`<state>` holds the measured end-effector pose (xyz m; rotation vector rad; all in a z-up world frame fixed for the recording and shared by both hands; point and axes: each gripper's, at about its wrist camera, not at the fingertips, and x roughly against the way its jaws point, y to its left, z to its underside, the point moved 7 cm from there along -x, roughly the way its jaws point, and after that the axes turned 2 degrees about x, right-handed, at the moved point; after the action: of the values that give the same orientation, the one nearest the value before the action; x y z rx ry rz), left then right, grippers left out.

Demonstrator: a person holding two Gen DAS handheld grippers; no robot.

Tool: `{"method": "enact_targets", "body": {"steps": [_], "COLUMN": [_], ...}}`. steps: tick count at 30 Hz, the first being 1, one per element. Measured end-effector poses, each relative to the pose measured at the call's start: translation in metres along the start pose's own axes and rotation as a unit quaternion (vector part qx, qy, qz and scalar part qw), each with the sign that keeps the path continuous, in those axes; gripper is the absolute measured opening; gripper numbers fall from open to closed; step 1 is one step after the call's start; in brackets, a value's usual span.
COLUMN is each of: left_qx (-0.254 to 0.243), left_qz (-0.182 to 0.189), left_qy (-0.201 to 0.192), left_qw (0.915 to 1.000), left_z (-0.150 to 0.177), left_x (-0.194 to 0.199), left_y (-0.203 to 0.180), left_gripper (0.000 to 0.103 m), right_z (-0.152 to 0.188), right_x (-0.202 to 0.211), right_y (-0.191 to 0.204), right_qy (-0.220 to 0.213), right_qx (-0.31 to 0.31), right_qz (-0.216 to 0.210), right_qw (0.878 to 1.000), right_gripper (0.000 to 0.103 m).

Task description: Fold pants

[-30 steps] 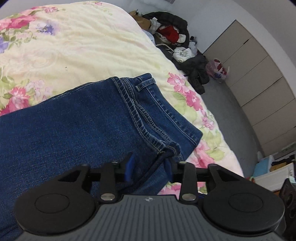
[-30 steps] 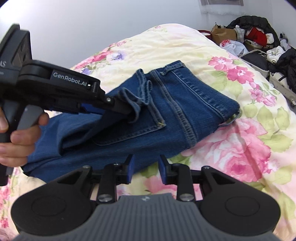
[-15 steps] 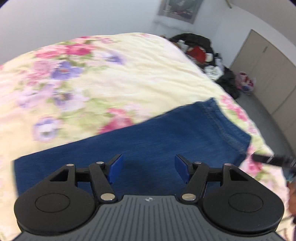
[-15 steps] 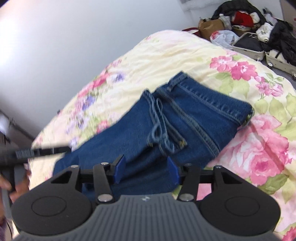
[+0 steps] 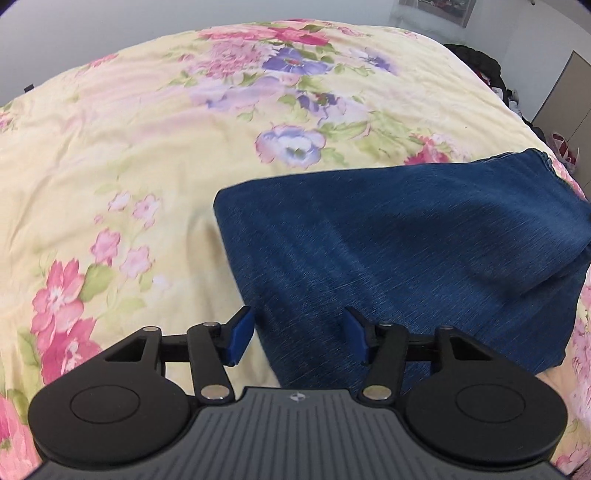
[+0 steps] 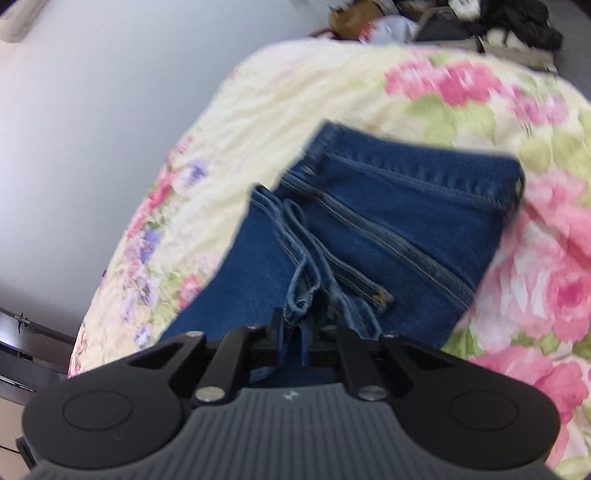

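Blue jeans (image 5: 406, 251) lie folded on a bed with a yellow floral bedspread (image 5: 129, 166). In the left wrist view my left gripper (image 5: 299, 339) hovers at the near left corner of the fold. Its jaws are closing, with the denim edge between them; the left pad (image 5: 240, 336) is over the bedspread, and neither pad presses the cloth. In the right wrist view the jeans (image 6: 424, 206) show their waistband and the leg hems (image 6: 295, 266) laid on top. My right gripper (image 6: 291, 332) is shut on the near end of a hem.
A heap of clothes and bags (image 6: 480, 22) lies on the floor beyond the bed's far end. Wardrobe doors (image 5: 569, 92) stand at the right. Dark furniture (image 6: 22, 354) sits by the wall at the left. Bedspread lies bare left of the jeans.
My left gripper let go near the waistband and swept along the jeans to their folded end, opening wider. My right gripper moved in over the hems, rolled, and shut on one.
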<state>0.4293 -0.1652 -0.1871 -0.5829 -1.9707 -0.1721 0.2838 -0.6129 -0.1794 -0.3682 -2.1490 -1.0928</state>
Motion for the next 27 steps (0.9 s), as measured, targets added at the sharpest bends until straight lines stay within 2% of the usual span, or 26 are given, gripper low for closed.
{"method": "enact_targets", "body": {"steps": [2, 4, 7, 9, 12, 14, 16, 17, 18, 22, 25, 26, 27], "left_qx": [0.003, 0.001, 0.005, 0.011, 0.013, 0.016, 0.021, 0.024, 0.027, 0.038, 0.037, 0.037, 0.038], "left_qz": [0.011, 0.016, 0.023, 0.024, 0.022, 0.022, 0.025, 0.027, 0.028, 0.027, 0.023, 0.021, 0.021], "left_qy": [0.001, 0.005, 0.012, 0.015, 0.017, 0.018, 0.018, 0.018, 0.018, 0.015, 0.013, 0.012, 0.012], "left_qw": [0.9999, 0.9999, 0.9997, 0.9996, 0.9995, 0.9995, 0.9993, 0.9992, 0.9991, 0.9988, 0.999, 0.999, 0.999], "left_z": [0.005, 0.007, 0.01, 0.011, 0.012, 0.011, 0.011, 0.011, 0.012, 0.011, 0.01, 0.009, 0.009], "left_x": [-0.001, -0.004, -0.01, -0.011, -0.01, -0.01, -0.01, -0.01, -0.01, -0.01, -0.007, -0.007, -0.006], "left_y": [0.003, 0.003, 0.004, 0.006, 0.007, 0.008, 0.01, 0.011, 0.011, 0.012, 0.012, 0.012, 0.013], "left_gripper": [0.058, 0.054, 0.053, 0.053, 0.053, 0.053, 0.053, 0.053, 0.054, 0.054, 0.054, 0.054, 0.054], "right_z": [-0.005, -0.005, 0.002, 0.008, 0.015, 0.017, 0.018, 0.019, 0.02, 0.021, 0.022, 0.025, 0.027], "right_x": [0.021, 0.041, 0.036, 0.021, 0.008, 0.011, 0.02, 0.026, 0.03, 0.027, 0.014, 0.008, 0.003], "right_y": [0.029, 0.053, 0.037, 0.01, -0.013, -0.014, -0.014, -0.014, -0.016, -0.035, -0.048, -0.052, -0.055], "right_qy": [-0.034, -0.059, -0.044, -0.025, -0.015, -0.019, -0.026, -0.029, -0.028, -0.017, -0.006, 0.0, 0.003], "right_qx": [0.065, 0.131, 0.157, 0.133, 0.099, 0.094, 0.096, 0.092, 0.083, 0.022, -0.055, -0.079, -0.099], "right_qz": [-0.018, -0.019, 0.034, 0.055, 0.046, 0.042, 0.047, 0.041, 0.038, 0.028, -0.008, -0.013, -0.016], "right_qw": [0.997, 0.989, 0.986, 0.989, 0.994, 0.995, 0.994, 0.994, 0.995, 0.999, 0.998, 0.997, 0.995], "right_gripper": [0.002, 0.002, 0.002, 0.002, 0.003, 0.009, 0.021, 0.037, 0.047, 0.048, 0.047, 0.045, 0.038]}}
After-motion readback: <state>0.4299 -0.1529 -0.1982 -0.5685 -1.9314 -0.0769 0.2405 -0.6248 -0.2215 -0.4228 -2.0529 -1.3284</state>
